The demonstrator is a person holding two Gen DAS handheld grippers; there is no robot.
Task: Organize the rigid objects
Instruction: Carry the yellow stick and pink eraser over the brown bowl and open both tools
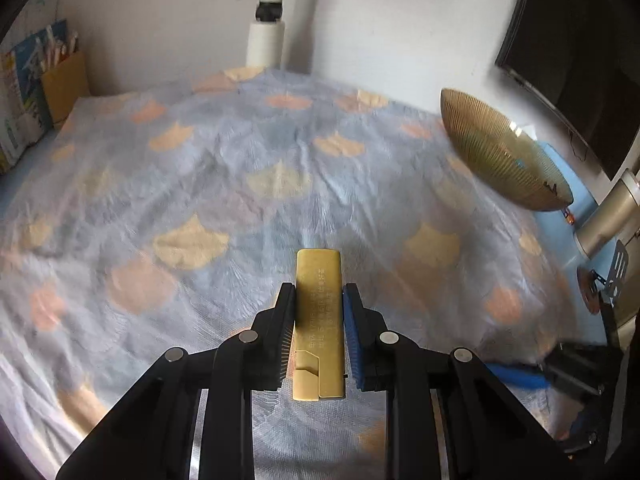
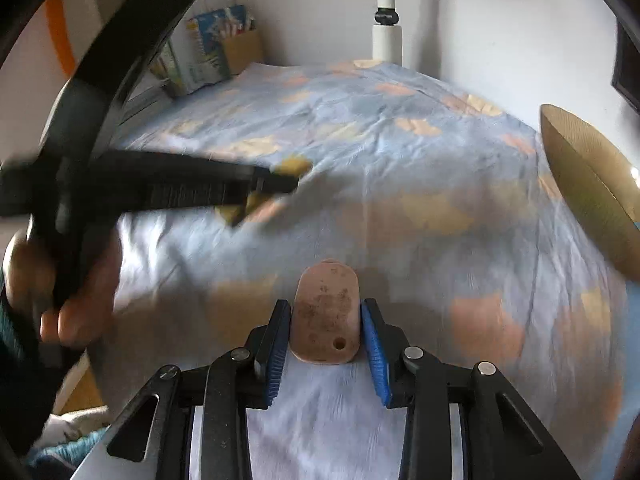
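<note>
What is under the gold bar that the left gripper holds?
Under the gold bar, held in the jaws of the left gripper, only the patterned blue cloth shows. The part of the cloth directly under the bar is covered, so anything there cannot be seen.

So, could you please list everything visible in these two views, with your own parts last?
gold bar: one, gold, clamped in the left gripper
pink oval tag: one, pink, between the right gripper's fingers
ribbed bowl: one, golden-brown, right edge of the cloth
patterned cloth: one, blue with orange patches, covering the surface
book box: one, tan, far left corner
white pole: one, at the wall
left gripper: black, shut
right gripper: black, blue pads, shut
</note>
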